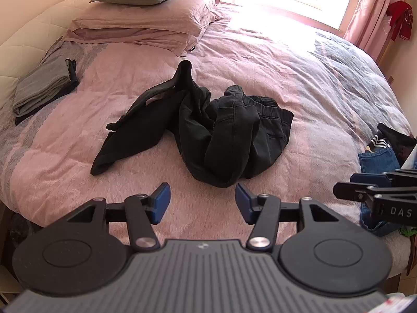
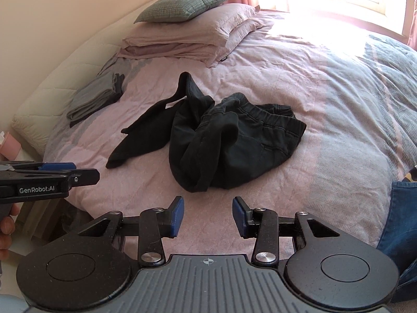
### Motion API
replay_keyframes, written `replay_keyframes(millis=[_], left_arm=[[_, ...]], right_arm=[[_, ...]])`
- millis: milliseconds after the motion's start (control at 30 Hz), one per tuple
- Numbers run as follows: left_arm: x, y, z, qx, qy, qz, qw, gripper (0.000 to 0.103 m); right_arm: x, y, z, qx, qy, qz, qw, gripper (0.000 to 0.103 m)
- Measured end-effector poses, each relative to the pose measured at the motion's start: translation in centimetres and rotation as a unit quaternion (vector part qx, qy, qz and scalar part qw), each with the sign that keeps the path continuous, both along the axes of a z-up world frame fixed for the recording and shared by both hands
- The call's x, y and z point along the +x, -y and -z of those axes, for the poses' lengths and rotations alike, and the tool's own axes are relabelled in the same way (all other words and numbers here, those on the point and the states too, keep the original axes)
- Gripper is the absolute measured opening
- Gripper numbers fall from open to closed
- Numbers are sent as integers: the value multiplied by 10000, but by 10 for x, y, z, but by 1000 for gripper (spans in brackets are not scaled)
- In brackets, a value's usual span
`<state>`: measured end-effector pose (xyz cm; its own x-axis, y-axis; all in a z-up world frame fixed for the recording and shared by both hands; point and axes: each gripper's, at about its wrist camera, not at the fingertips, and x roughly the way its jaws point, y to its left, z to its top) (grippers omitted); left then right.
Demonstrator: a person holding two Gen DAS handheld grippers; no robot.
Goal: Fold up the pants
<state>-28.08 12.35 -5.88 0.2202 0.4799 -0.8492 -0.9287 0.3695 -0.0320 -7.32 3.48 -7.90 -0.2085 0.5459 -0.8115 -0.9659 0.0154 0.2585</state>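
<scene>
Black pants [image 1: 208, 127] lay crumpled mid-bed — unfolded yet; just short of them, left gripper [image 1: 202, 199] and right gripper [image 2: 208, 212] hung parted and empty — ready to grab.

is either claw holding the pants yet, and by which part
No. Both the left claw and right claw are open and empty, short of the pants.

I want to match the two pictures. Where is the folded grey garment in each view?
Left wrist view: the folded grey garment lies at the far left, on the bed's left edge.
Right wrist view: the folded grey garment lies left of centre, below the pillows.
Shared landmark: the crumpled black pants lie to its right in both views.
</scene>
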Motion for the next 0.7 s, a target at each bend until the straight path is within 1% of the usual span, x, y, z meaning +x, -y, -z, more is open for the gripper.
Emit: replay_keyframes(millis=[200,367,500,633,700], left_arm=[[-3,-2,4,-35,-41,-32,10000,51],[-15,-17,13,-69,-61,-81,9999,54],[-33,-38,24,-105,-119,-175,9997,56],[-57,-73,39,-182,-180,-164,9995,57],[-69,-94,48,-196,-256,-109,9994,61]], right_arm=[[0,0,1,-14,-4,34,10000,38],[1,-8,6,-75,47,148,9999,38],[-1,-22,12,-138,111,326,9993,38],[-4,-47,20,-151,134,641,9977,38],[-7,-62,24,-110,139,829,9964,38]])
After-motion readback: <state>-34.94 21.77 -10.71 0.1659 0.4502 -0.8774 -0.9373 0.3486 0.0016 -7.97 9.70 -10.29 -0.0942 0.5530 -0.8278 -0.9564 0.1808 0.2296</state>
